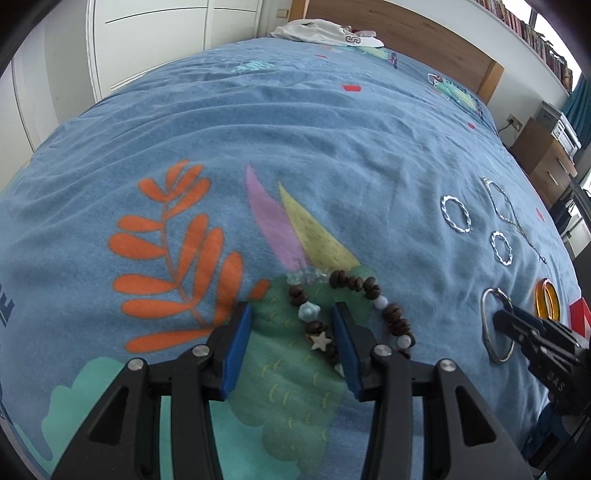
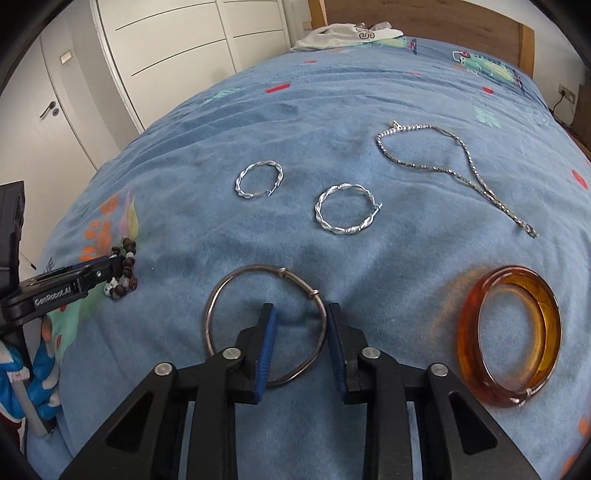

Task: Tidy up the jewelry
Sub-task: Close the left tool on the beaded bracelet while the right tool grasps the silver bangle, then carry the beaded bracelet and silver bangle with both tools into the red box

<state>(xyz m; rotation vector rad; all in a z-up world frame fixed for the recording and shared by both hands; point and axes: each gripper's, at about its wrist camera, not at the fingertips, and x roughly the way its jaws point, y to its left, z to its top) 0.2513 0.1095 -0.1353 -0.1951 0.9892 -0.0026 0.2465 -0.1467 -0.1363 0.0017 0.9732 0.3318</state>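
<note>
Jewelry lies spread over a blue bedspread [image 2: 184, 166] printed with orange leaves and green shapes. At the left side, a beaded bracelet [image 1: 354, 291] of dark brown wooden beads, pale blue beads and one small white star rests on a green patch of the print. The left gripper [image 1: 293, 314] points down over it with its blue-padded jaws standing apart; one side of the bracelet runs between them, the right pad sits inside the loop, and neither pad presses on the beads.

To the right, a thin silver bangle [image 2: 240, 291] lies flat on the cloth. The right gripper [image 2: 300, 308] straddles the bangle's right edge, one blue pad inside the ring and the other outside; a gap still shows on both sides of the wire, so it is not clenched on it.

Just right of the bangle lies a thick amber bangle [image 2: 509, 336], translucent orange. Beyond the grippers, two twisted silver hoop earrings [image 2: 345, 208] lie near each other, and farther right a silver chain necklace [image 2: 443, 147] forms a teardrop loop with a trailing tail. At the far end of the bed, by a wooden headboard [image 2: 424, 18], sits a white folded garment [image 2: 343, 35].
</note>
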